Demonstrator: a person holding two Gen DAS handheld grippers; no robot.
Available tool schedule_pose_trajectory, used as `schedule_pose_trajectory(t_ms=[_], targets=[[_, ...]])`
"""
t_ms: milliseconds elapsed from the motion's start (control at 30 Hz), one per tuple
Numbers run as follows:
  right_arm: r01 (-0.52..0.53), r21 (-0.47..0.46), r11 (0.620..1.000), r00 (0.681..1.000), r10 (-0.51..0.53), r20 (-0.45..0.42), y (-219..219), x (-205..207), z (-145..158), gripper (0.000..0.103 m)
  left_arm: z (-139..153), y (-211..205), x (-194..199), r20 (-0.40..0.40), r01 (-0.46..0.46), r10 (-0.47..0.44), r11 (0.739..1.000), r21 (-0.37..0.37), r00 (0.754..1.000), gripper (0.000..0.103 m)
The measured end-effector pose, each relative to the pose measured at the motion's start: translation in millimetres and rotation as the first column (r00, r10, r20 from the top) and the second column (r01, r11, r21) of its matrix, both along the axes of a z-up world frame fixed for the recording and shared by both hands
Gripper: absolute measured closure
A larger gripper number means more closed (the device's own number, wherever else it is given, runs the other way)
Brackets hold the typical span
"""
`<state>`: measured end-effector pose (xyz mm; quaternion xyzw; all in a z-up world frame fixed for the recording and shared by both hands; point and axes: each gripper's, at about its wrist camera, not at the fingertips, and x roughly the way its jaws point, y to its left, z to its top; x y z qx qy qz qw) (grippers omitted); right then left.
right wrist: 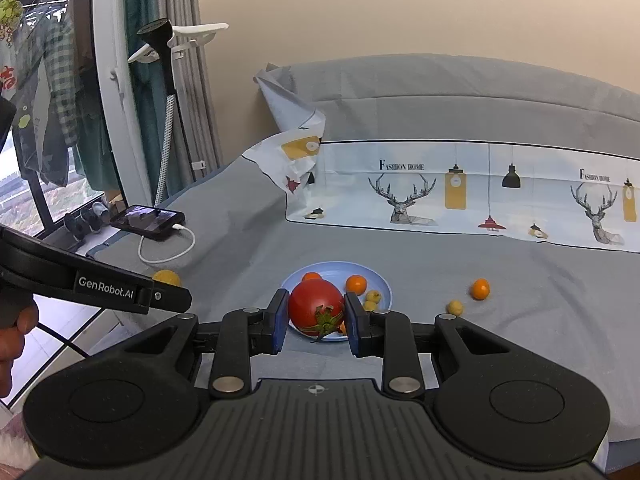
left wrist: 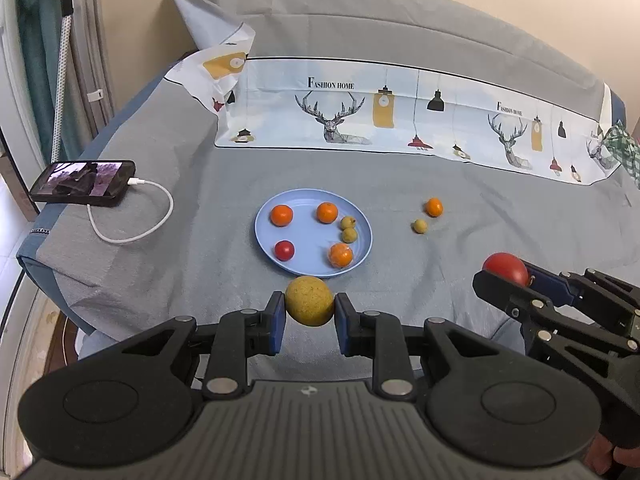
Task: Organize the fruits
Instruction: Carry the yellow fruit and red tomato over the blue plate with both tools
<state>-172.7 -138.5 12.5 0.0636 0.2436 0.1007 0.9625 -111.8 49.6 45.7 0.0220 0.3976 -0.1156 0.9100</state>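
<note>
A round yellow-green fruit [left wrist: 309, 300] sits clamped between the blue pads of the left gripper [left wrist: 309, 312], held above the grey bedspread [left wrist: 200, 208] just in front of a light blue plate [left wrist: 308, 266]. The plate holds two oranges, a small red fruit [left wrist: 284, 250], two small yellow-green fruits and a wrapped orange [left wrist: 340, 254]. Beside the plate, on the bedspread, lie a loose orange [left wrist: 434, 206] and a small yellow fruit [left wrist: 419, 225], close together. The right gripper [right wrist: 316, 314] grips a large red tomato [right wrist: 314, 306], its green stem facing the camera, with the plate behind it. Farther out, a phone [left wrist: 82, 182] with a white charging cable [left wrist: 160, 216] rests near the bed's left edge. A printed cloth with deer and lamps [left wrist: 360, 112] stretches across the bed beyond the plate.
</note>
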Motion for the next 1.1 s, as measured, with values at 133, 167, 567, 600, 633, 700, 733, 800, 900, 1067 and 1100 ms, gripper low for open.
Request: schedule_pose_trajectory(t_ms=[133,167,567,600,633,700,733,800,900,1067,1100], targets=[[0.003,0.005,1.000,1.000,-0.002,-0.013,-0.8,2.3,-1.8,0.072,-2.5,1.2,3.7,-0.008,0.001,-0.001,1.000,-0.003,1.000,0.074],[0.003,0.007,1.000,1.000,-0.003,-0.018,-1.5,3.2,-2.8,0.072,-3.0,1.3,4.6,-0.010,0.000,0.000,1.000,-0.004,1.000,0.074],[0.005,0.013,1.000,0.996,-0.003,-0.088,-3.2,28.6,-15.0,0.072,-15.7,3.6,30.8,-0.053,-0.010,0.010,1.000,-0.002,0.999,0.074],[0.006,0.012,1.000,0.996,-0.005,-0.093,-3.8,31.6,-16.4,0.072,-17.0,3.7,34.3,-0.057,-0.012,0.012,1.000,-0.002,0.998,0.074],[0.008,0.012,1.000,0.995,-0.007,-0.099,-3.4,35.2,-17.6,0.072,-18.5,3.9,38.6,-0.062,-0.015,0.014,1.000,-0.003,0.998,0.074],[0.010,0.012,1.000,0.994,-0.008,-0.113,-4.8,42.6,-20.4,0.072,-20.9,4.0,46.5,-0.069,-0.018,0.017,1.000,-0.003,0.997,0.074],[0.010,0.012,1.000,0.993,-0.009,-0.119,-4.9,46.9,-21.9,0.072,-22.1,4.0,51.0,-0.072,-0.019,0.019,1.000,-0.003,0.997,0.074],[0.012,0.013,1.000,0.991,-0.010,-0.134,-4.4,56.1,-25.3,0.072,-24.7,3.5,61.7,-0.078,-0.023,0.023,1.000,-0.001,0.997,0.074],[0.010,0.012,1.000,0.989,-0.008,-0.150,-2.9,70.6,-30.3,0.072,-29.1,3.1,78.6,-0.087,-0.029,0.029,1.000,0.001,0.996,0.074],[0.004,0.006,1.000,0.984,-0.003,-0.177,0.6,101.1,-42.6,0.072,-37.8,-0.7,110.7,-0.103,-0.034,0.035,0.999,0.011,0.994,0.074],[0.004,0.005,1.000,0.983,-0.003,-0.182,1.3,107.7,-45.1,0.072,-40.0,-2.3,118.3,-0.107,-0.034,0.036,0.999,0.015,0.994,0.074]])
